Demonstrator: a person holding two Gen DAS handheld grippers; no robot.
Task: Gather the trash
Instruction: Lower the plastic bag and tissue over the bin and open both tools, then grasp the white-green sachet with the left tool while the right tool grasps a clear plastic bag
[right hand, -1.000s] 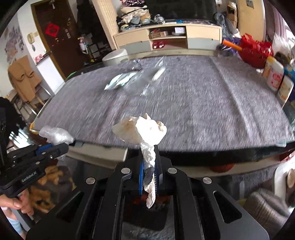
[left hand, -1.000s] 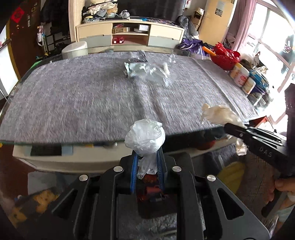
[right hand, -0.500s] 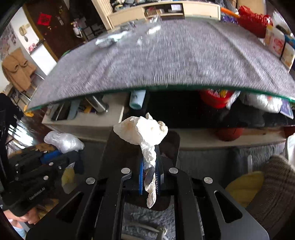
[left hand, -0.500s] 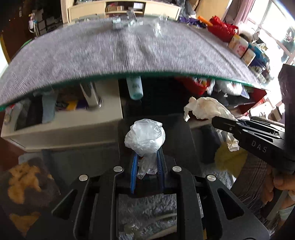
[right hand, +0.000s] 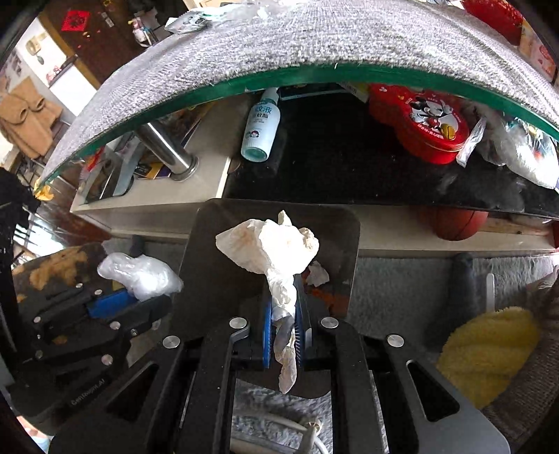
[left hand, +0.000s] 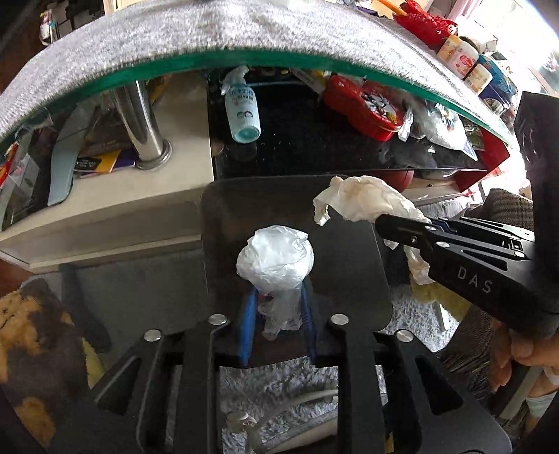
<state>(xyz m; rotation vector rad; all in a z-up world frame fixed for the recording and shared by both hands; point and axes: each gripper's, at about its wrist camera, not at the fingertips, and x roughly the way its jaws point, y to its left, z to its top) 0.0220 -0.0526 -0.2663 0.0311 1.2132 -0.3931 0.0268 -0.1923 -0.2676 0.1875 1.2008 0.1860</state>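
Note:
My left gripper (left hand: pixel 276 297) is shut on a crumpled clear plastic bag (left hand: pixel 275 258). My right gripper (right hand: pixel 283 297) is shut on a stained white tissue wad (right hand: pixel 270 244). Both hang over a dark square bin (left hand: pixel 293 216), which also shows in the right wrist view (right hand: pixel 209 251), on the floor in front of the table. A small paper scrap (right hand: pixel 317 274) lies inside the bin. In the left wrist view the right gripper (left hand: pixel 387 221) comes in from the right with the tissue (left hand: pixel 363 204). In the right wrist view the left gripper (right hand: pixel 153 300) holds the bag (right hand: pixel 139 274) at the left.
The glass table edge with grey cloth (left hand: pixel 244 31) arches overhead. Beneath it lie a spray bottle (left hand: pixel 241 108), a red tin (right hand: pixel 422 122), a chrome leg (left hand: pixel 143 125) and a basketball (right hand: pixel 454 223). More wrappers (right hand: pixel 188 21) rest on the tabletop. A yellow cloth (right hand: pixel 489 349) lies at the right.
Both grippers have dropped from table height to below its edge and now hang over the bin. Each still holds its piece of trash.

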